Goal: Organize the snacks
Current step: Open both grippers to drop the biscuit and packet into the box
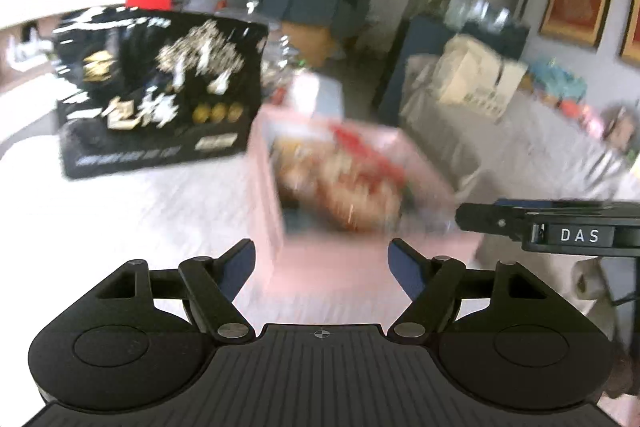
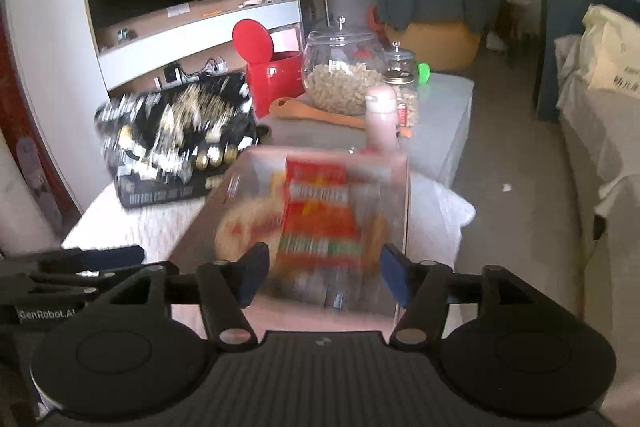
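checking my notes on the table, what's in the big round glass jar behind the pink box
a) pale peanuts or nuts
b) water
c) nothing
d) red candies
a: in the right wrist view the big glass jar is about half full of pale, peanut-like pieces, and it stands behind the pink box next to the red bin.
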The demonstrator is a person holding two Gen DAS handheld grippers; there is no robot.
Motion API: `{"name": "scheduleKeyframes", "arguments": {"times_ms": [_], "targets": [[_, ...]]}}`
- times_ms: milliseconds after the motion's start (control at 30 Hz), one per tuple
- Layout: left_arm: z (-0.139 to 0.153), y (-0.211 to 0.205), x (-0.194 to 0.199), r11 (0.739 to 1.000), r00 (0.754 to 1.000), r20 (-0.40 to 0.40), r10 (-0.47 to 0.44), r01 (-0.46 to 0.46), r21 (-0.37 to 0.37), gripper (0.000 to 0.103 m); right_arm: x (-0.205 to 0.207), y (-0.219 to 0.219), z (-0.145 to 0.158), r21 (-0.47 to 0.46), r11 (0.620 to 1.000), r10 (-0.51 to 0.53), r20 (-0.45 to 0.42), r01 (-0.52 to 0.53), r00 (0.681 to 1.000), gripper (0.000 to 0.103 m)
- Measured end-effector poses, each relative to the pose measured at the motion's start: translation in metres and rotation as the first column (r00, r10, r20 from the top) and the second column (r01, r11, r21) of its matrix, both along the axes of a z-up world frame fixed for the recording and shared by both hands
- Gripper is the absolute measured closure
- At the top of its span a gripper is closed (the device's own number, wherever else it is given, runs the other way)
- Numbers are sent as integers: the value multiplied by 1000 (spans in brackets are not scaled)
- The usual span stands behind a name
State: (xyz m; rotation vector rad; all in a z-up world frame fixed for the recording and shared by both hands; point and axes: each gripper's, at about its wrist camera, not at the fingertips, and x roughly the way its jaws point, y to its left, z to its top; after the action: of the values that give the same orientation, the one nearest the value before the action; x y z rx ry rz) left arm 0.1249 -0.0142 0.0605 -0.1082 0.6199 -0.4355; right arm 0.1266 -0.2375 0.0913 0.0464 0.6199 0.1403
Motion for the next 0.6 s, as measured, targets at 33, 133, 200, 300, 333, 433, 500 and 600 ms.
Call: {"name": "scheduleKeyframes", "arguments": {"times_ms": [33,133,200,300,333,433,500,600], "targets": [[-5,-2,-17,998,1000,10,23,-23,50,24,-12,6,-7,-6,1000,-7,-6,7,1000,39],[-24,-4,-58,984,995,34,96,-100,145,24,-45,20,-36,20,1000,-23,-43,24,999,39],[-38,-4,-76,981,993,7,119,-119,154,24,-58,26,-56,34,999,-31,-63,34,997,39],[-55,-8,-86,979,992,-31,126,-120,167,23,-67,34,-83,10,999,-34,-110,35,993,39],[-57,-12,-91,971,992,8,128,-127,204,24,-69,36,-90,-10,999,-35,-117,34,993,38],[-57,-17,-91,961,990,20,138,-139,239,22,-80,37,-95,-83,995,-59,-70,53,996,33],[-57,-17,-90,960,990,21,141,-142,242,21,-84,33,-94,-77,995,-61,-66,56,996,29],[-57,-15,-89,960,990,21,143,-144,240,21,-87,28,-96,-87,991,-111,-75,105,991,22]]}}
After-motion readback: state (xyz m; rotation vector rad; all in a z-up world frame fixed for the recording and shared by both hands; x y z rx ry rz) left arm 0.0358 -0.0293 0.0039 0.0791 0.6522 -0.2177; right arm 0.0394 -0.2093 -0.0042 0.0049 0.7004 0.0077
